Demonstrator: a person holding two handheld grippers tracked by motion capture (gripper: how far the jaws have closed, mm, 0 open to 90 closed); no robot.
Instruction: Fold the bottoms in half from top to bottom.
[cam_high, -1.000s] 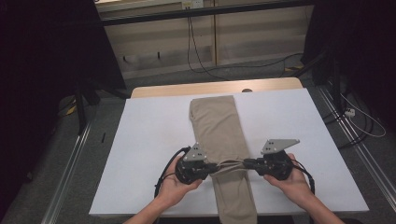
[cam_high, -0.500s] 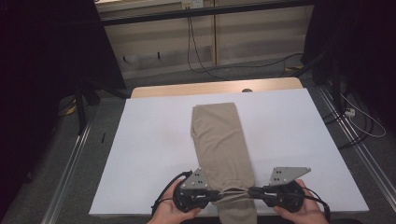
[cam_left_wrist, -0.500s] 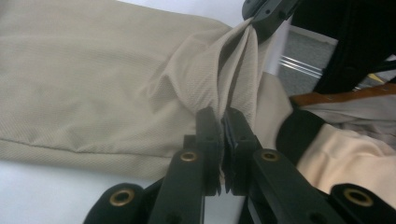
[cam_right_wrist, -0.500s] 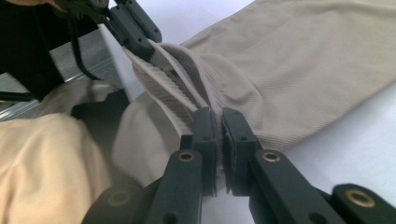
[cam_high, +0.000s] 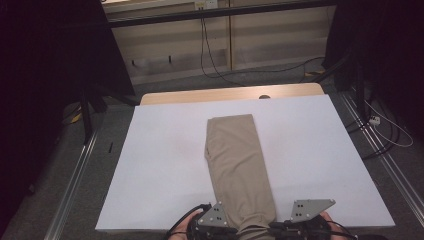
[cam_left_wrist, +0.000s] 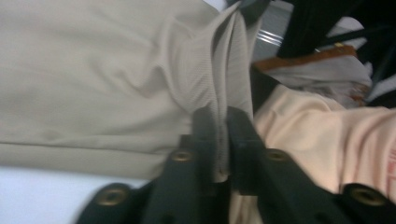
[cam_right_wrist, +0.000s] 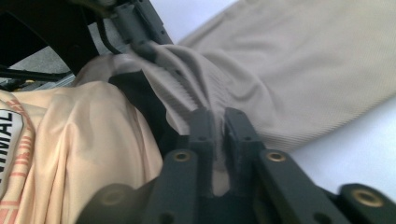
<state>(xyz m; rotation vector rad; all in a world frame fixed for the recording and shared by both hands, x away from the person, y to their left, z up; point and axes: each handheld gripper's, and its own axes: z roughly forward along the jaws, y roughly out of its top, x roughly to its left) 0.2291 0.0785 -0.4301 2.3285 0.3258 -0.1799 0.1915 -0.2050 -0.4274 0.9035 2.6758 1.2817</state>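
Folded tan trousers (cam_high: 235, 160) lie lengthwise down the middle of the white table (cam_high: 160, 175), their near end drawn over the front edge. My left gripper (cam_high: 232, 232) and right gripper (cam_high: 277, 232) face each other at that end. In the left gripper view the jaws (cam_left_wrist: 223, 121) hold a ridge of the tan cloth (cam_left_wrist: 93, 70) between them. The right gripper view shows the same: jaws (cam_right_wrist: 219, 123) on a pulled fold of the trousers (cam_right_wrist: 303, 60). Both pairs of jaws have just been opening slightly, with the cloth still pinched and taut between them.
The person's peach shirt (cam_left_wrist: 317, 140) (cam_right_wrist: 70, 140) is close behind the held end. A wooden strip (cam_high: 230, 94) borders the table's far edge. Cables (cam_high: 380, 125) and metal rails (cam_high: 75, 175) run along the floor at both sides.
Both hands have pulled back toward the near edge, dragging the trousers down the table. The hands and grippers now sit partly below the frame's bottom.
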